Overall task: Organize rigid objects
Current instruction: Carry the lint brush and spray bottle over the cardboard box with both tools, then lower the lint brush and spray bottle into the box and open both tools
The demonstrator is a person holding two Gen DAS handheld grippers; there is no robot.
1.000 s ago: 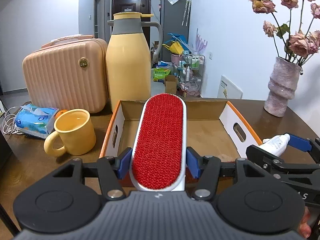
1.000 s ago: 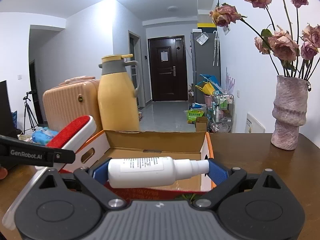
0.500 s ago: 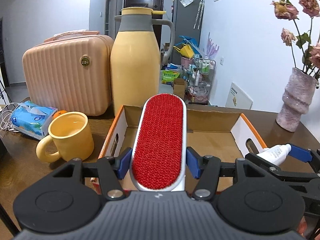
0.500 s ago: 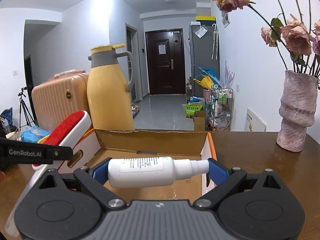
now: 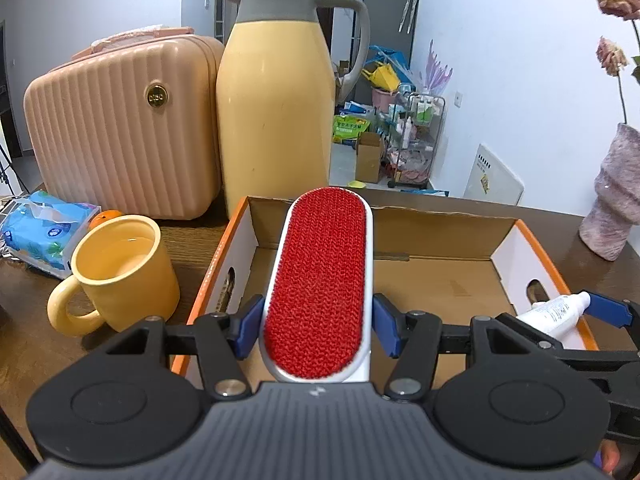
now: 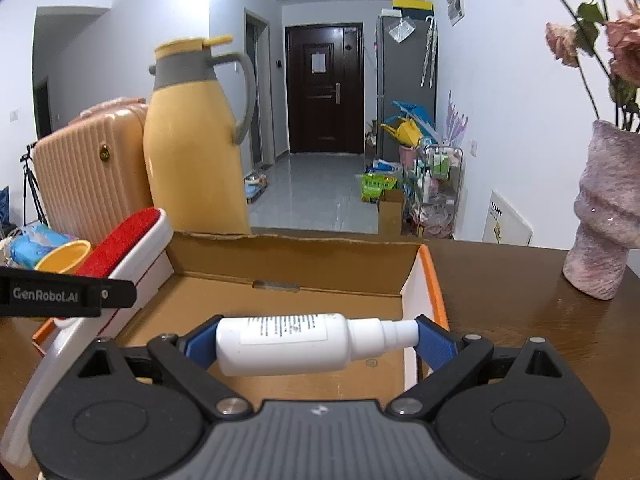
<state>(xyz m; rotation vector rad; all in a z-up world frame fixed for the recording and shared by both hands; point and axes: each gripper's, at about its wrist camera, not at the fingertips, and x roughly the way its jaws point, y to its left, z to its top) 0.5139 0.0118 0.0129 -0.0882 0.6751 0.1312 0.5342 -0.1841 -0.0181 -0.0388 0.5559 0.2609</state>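
My left gripper (image 5: 316, 330) is shut on a red lint brush (image 5: 320, 280) with a white frame, held over the near left part of an open cardboard box (image 5: 440, 280). My right gripper (image 6: 316, 344) is shut on a white bottle (image 6: 296, 344) lying crosswise between its blue pads, over the near right part of the box (image 6: 304, 296). The bottle also shows at the right of the left wrist view (image 5: 560, 312). The brush shows at the left of the right wrist view (image 6: 128, 236). The box floor looks bare.
A yellow mug (image 5: 120, 272) stands left of the box. A yellow thermos jug (image 5: 276, 92) and a pink case (image 5: 120, 128) stand behind it. A tissue pack (image 5: 40, 232) lies far left. A vase with dried roses (image 6: 604, 216) stands at the right on the brown table (image 6: 520, 320).
Both grippers have moved forward and lower over the box, still holding the brush and the bottle. The box and jug look nearer now.
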